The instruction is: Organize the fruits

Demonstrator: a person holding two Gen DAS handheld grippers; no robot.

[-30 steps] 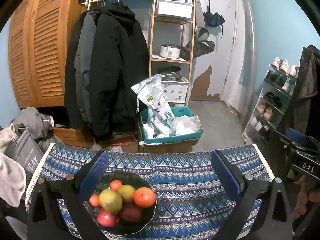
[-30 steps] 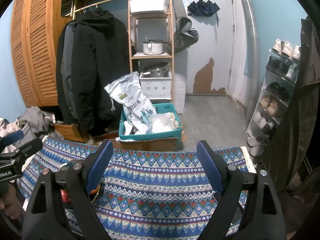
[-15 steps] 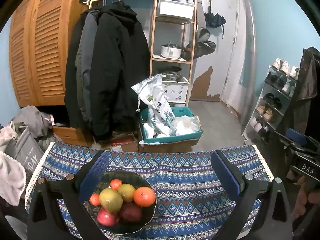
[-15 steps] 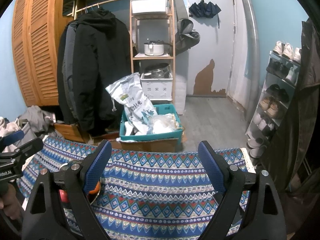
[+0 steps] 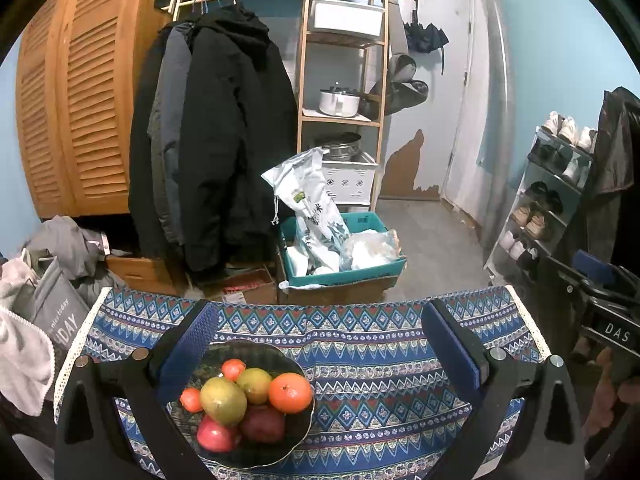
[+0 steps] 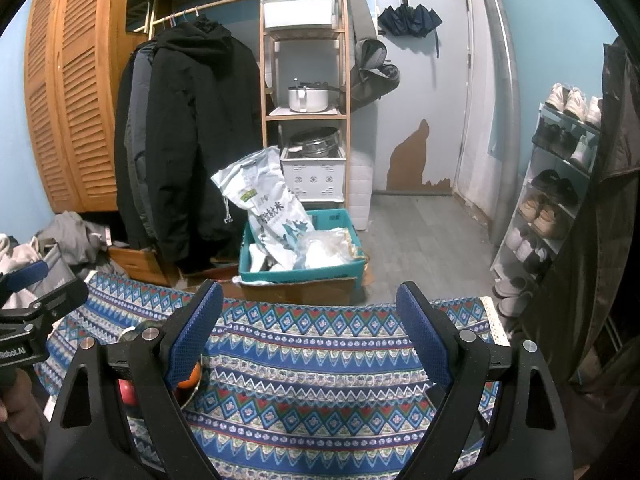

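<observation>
While both my left gripper (image 5: 320,344) and right gripper (image 6: 310,328) gape empty, seven fruits fill the bowl (image 5: 288,364); patterned table (image 5: 380,360) right of it lies bare.

The right gripper (image 6: 310,338) hangs above the table (image 6: 320,384) with its jaws wide apart and nothing between them. Behind its left finger (image 6: 192,332) an orange (image 6: 191,378) and a red fruit (image 6: 127,394) partly show. The left gripper (image 6: 28,304) is at the left edge.

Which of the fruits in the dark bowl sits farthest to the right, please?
The large round orange at the right side of the dark glass bowl; the green-yellow mango and small tomatoes lie left of it.
</observation>
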